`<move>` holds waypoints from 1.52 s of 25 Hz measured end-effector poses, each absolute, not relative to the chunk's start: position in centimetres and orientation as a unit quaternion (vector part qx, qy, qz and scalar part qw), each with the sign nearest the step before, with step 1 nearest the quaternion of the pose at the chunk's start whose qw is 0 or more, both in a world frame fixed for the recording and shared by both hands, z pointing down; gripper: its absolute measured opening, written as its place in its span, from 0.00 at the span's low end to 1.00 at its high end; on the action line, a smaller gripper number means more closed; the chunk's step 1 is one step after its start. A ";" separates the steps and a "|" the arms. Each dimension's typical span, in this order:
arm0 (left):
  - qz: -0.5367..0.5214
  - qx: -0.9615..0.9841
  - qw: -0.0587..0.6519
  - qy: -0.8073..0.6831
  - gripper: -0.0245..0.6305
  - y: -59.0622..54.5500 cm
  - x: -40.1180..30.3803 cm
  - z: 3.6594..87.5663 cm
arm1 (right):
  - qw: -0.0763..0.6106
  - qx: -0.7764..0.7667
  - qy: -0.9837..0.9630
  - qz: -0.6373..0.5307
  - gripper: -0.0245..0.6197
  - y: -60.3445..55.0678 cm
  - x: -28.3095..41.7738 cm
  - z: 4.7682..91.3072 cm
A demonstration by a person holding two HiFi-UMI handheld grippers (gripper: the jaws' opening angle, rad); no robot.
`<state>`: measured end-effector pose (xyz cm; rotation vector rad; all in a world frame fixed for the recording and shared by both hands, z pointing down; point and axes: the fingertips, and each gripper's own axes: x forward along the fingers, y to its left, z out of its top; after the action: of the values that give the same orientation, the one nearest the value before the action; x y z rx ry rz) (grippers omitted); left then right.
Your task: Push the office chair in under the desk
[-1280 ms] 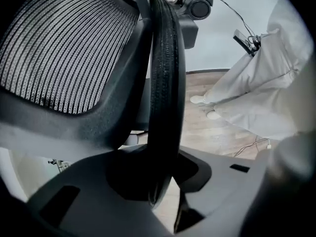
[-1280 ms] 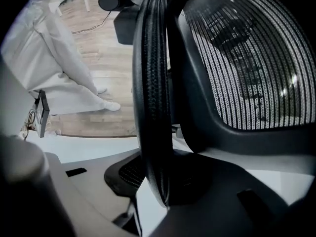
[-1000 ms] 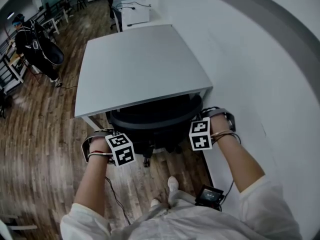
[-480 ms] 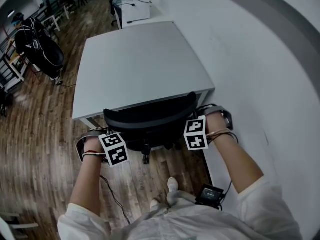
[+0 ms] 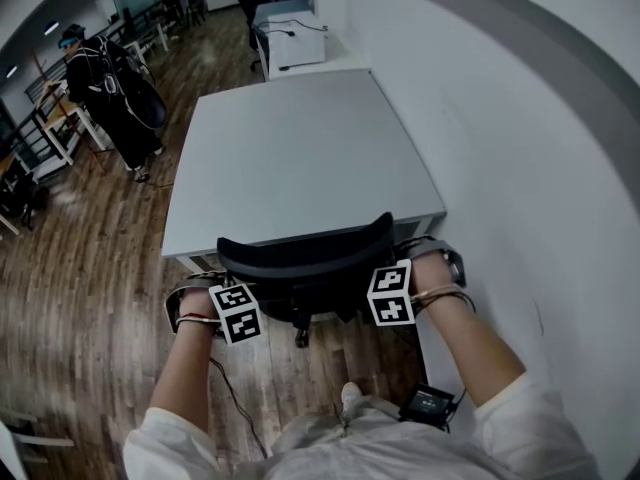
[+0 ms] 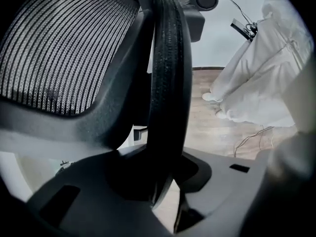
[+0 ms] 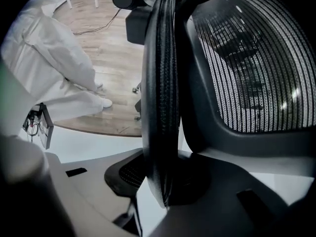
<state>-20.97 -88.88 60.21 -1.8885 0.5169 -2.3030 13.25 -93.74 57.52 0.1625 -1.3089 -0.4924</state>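
The black office chair's curved backrest (image 5: pixel 305 253) stands right at the near edge of the grey desk (image 5: pixel 300 158), its seat hidden under the top. My left gripper (image 5: pixel 228 271) is shut on the backrest's left end and my right gripper (image 5: pixel 386 256) on its right end. In the left gripper view the ribbed black rim (image 6: pixel 168 73) runs between the jaws of the left gripper (image 6: pixel 163 181), mesh (image 6: pixel 64 48) to its left. In the right gripper view the same rim (image 7: pixel 160 83) is clamped in the right gripper (image 7: pixel 163 181), mesh (image 7: pixel 252 68) to its right.
A white wall (image 5: pixel 520 168) runs close along the desk's right side. A person in dark clothes (image 5: pixel 110 88) stands on the wooden floor at the far left. Beyond the desk stands another desk with a white box (image 5: pixel 298 43). A chair caster (image 5: pixel 300 338) shows near my feet.
The chair has rolled in toward the desk: its seat, visible before the edge a second ago, is now under the top. Both hands moved forward with the backrest, still clamped.
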 end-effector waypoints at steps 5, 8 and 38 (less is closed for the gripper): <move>-0.761 -0.622 0.057 0.175 0.19 -90.1 -21.1 60.5 | 0.761 0.075 -0.600 -0.234 0.22 -95.5 13.1 57.8; -0.761 -0.622 0.058 0.175 0.19 -91.1 -21.2 60.6 | 0.761 0.077 -0.600 -0.234 0.22 -96.5 13.0 57.9; -0.769 -0.611 0.063 0.178 0.19 -98.5 -23.4 61.0 | 0.765 0.085 -0.596 -0.230 0.22 -103.8 10.9 58.0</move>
<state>-23.42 -98.49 61.00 -1.8478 0.5368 -2.3231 10.92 -103.78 57.95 0.1855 -1.2955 -0.4995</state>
